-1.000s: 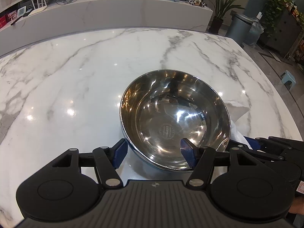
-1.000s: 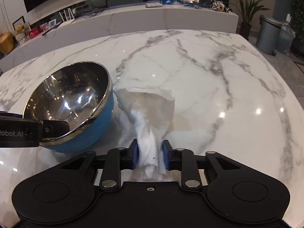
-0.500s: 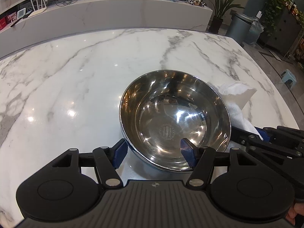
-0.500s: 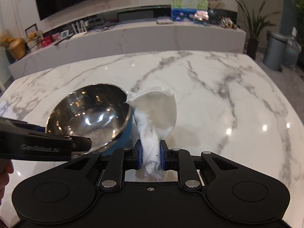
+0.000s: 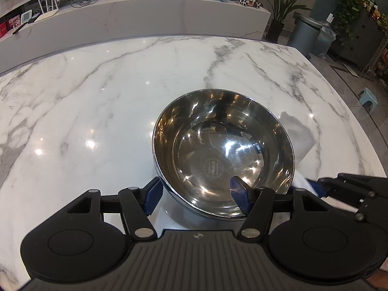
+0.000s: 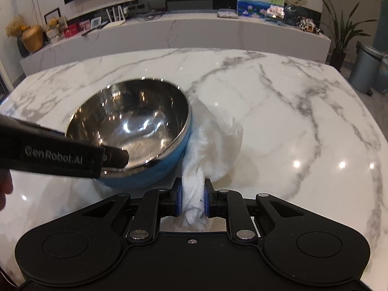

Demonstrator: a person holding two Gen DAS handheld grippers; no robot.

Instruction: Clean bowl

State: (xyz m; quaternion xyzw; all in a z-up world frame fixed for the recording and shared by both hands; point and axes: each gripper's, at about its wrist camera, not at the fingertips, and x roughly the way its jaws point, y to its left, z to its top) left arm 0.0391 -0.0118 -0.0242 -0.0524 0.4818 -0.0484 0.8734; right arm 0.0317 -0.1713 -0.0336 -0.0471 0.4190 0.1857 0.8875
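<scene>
The left tongs (image 5: 195, 195) straddle the near rim of the bowl (image 5: 223, 150), 1 finger inside and 1 outside, while the right tongs (image 6: 192, 197) pinch a white cloth (image 6: 213, 140) beside it; bare marble table (image 5: 97, 92) spreads wide to the far edge. Since a second ago the cloth has swung against the bowl's blue outer wall. The steel inside gleams, tilted on the table.

bowl (image 6: 135, 131) on table (image 6: 291, 111), cloth (image 6: 213, 140) touching its right side
</scene>
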